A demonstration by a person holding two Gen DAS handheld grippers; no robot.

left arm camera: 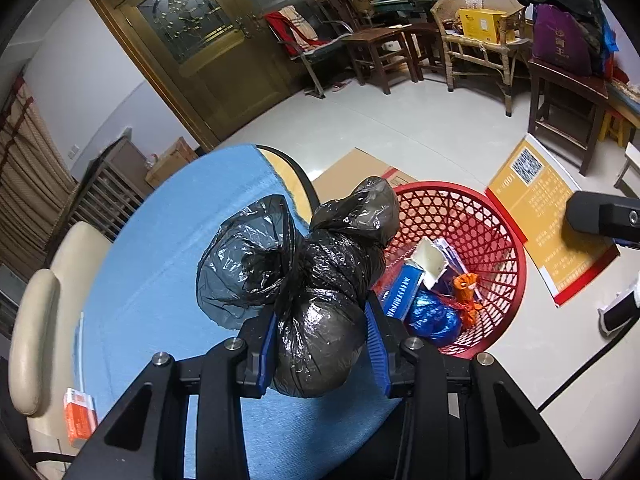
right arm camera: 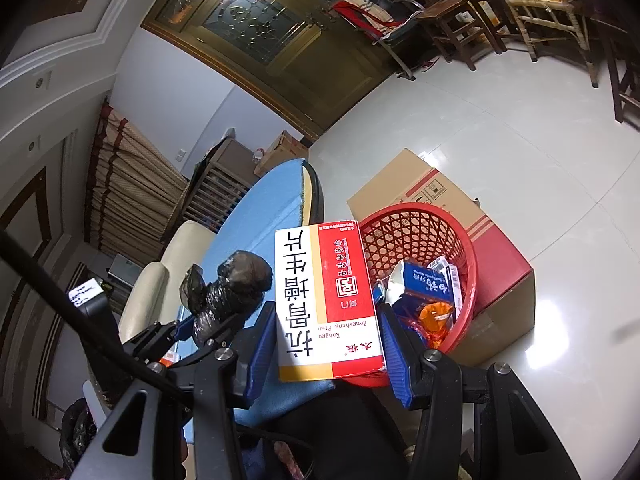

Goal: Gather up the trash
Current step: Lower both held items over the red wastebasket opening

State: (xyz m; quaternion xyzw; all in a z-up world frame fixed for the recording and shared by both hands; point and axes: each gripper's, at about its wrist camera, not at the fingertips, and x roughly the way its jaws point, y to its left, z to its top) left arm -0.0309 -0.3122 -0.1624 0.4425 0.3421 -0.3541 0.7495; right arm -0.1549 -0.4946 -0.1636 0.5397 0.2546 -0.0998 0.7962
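Trash in hand consists of two items. A knotted black plastic bag [left arm camera: 316, 320] sits between the fingers of the left gripper [left arm camera: 320, 344], which close on its rounded lower bulge above the blue tabletop [left arm camera: 160, 280]. A red-and-white medicine carton [right arm camera: 328, 304] is clamped across its width by the right gripper [right arm camera: 320, 344], just beside the red mesh basket [right arm camera: 440, 232] that stands on the floor against a cardboard box [right arm camera: 500, 264]. The basket already holds boxes and wrappers. Judged by appearance, the bag is soft, crinkly and slippery; grip it at the knotted neck or around the bulge. The carton looks light and stiff but crushable; grip it across its flat faces
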